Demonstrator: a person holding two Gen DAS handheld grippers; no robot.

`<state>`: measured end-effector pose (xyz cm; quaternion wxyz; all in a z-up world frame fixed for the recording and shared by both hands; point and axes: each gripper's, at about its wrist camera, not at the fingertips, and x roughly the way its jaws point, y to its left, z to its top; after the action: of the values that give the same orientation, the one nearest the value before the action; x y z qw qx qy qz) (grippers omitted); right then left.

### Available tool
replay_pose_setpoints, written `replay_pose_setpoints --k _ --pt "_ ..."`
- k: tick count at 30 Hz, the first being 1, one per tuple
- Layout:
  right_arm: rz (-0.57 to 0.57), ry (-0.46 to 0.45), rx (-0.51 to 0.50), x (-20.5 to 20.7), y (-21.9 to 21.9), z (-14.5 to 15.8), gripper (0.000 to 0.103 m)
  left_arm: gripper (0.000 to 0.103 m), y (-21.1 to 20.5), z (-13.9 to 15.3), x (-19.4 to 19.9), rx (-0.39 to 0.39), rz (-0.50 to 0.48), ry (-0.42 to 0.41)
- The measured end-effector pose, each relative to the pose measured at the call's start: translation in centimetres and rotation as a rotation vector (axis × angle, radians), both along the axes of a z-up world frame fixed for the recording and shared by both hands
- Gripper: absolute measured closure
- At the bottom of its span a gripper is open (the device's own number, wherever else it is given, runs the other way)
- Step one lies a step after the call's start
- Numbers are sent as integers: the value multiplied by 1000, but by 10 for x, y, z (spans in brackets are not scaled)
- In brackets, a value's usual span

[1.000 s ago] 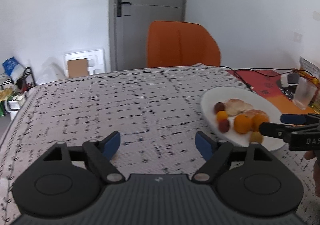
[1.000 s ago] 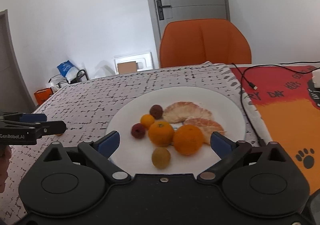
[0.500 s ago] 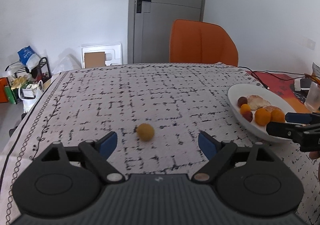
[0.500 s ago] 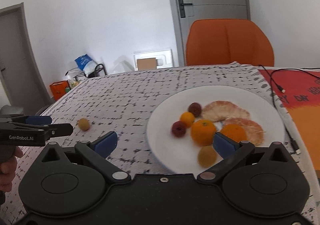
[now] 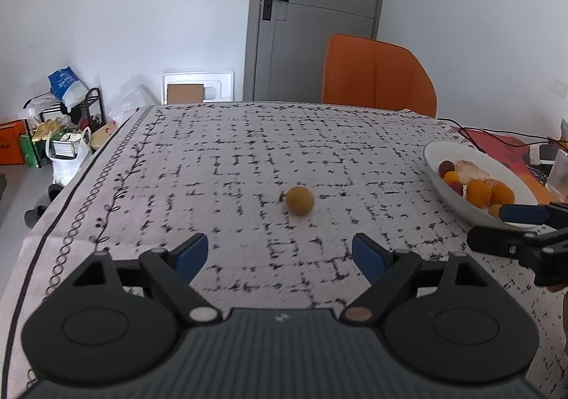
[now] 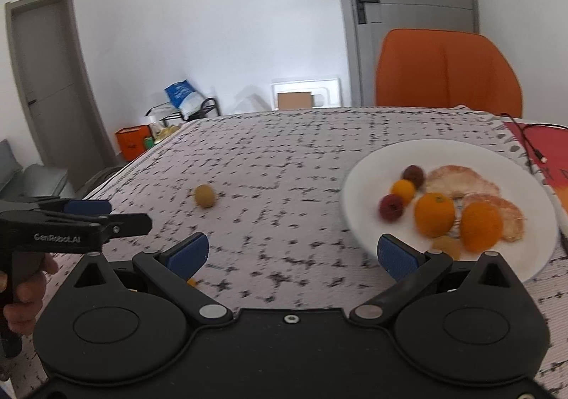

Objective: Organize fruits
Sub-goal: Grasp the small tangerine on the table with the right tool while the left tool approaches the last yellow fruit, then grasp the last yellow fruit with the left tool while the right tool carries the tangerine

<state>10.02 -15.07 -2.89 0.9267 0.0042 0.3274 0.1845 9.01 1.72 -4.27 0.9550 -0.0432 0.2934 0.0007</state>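
A small yellow-brown fruit [image 5: 300, 200] lies loose on the patterned tablecloth, ahead of my open, empty left gripper [image 5: 280, 253]; it also shows in the right wrist view [image 6: 205, 195]. A white plate [image 6: 372, 164] holds two oranges [image 6: 435, 214], peeled citrus segments [image 6: 458, 178], two dark red fruits [image 6: 390, 207], a small orange fruit and a yellow one. My right gripper [image 6: 291, 253] is open and empty, near the plate's left edge. A tiny orange bit [image 6: 191, 281] lies under its left finger. The plate also shows in the left wrist view [image 5: 440, 154].
An orange chair [image 5: 376, 75] stands behind the table. A red mat with a black cable [image 6: 532, 150] lies right of the plate. A glass [image 5: 559, 175] stands at the far right. A rack, bags and boxes [image 5: 60, 136] sit on the floor to the left.
Both grippers have swung left. The loose yellow-brown fruit has come into view and now sits nearer the centre between my left fingers. The plate has shifted right in both views.
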Motion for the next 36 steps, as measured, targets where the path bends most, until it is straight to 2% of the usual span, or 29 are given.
replay_pose_setpoints --k 12,18,20,21,22,27,36 --pt "127 42 16 -6 35 -7 16 16 21 -2 -23 -1 51 -2" --pt "196 64 12 -7 51 -13 30 16 31 -4 -30 -2 76 0" --pt "211 80 13 -5 55 -16 41 16 34 -4 -32 -3 82 -2" --pt "219 91 13 -5 57 -19 58 16 35 -5 -32 -4 85 -1" --pt "229 104 12 -4 59 -21 81 16 37 -5 -33 -7 89 1" --pt "239 107 8 -2 63 -24 82 16 40 -6 -30 -15 94 6" --pt "160 97 4 9 43 -22 82 16 31 -9 -14 -24 54 9"
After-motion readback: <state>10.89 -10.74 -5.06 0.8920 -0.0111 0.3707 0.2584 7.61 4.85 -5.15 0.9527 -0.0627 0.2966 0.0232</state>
